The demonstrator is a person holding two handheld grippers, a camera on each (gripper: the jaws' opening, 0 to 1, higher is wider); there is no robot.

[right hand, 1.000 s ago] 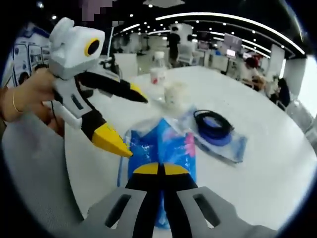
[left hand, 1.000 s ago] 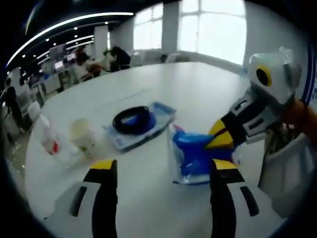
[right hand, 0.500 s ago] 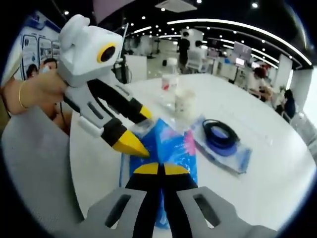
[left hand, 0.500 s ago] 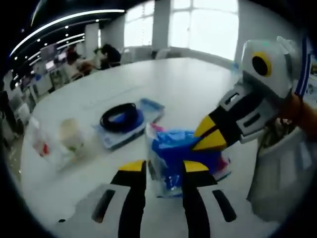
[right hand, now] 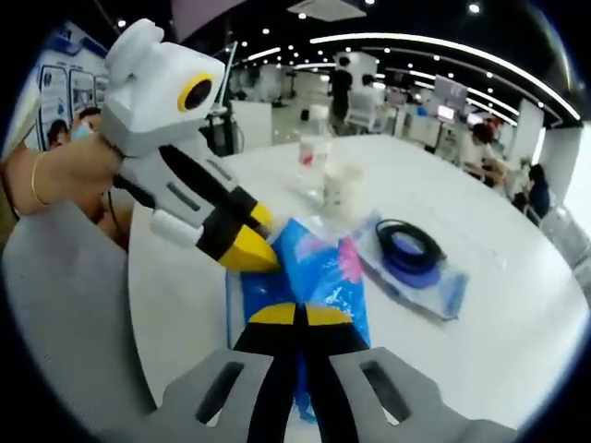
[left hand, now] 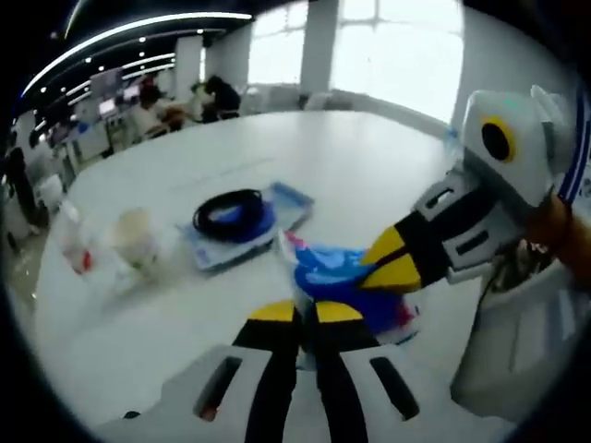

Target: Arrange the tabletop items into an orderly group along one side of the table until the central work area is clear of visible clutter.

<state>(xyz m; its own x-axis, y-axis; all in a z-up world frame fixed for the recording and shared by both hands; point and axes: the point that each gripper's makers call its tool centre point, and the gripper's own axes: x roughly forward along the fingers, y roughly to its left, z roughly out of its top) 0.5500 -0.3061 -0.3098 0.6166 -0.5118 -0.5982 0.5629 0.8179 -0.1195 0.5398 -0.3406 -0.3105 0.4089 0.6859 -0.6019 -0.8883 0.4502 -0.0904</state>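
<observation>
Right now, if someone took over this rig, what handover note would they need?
Left gripper: jaws shut on the blue packet.
Right gripper: jaws shut on the same packet, at another edge.
Beyond the packet on the white table: a black cable coil lying on a flat blue pouch, then a paper cup and a clear bottle.
Done: the packet is gripped by both.
Left: set the packet beside the other items along one side.

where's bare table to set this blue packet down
Free: the wide white table beyond the black cable coil on its blue pouch, toward the windows. Crowded: the strip from bottle and paper cup past the coil to the blue packet.
</observation>
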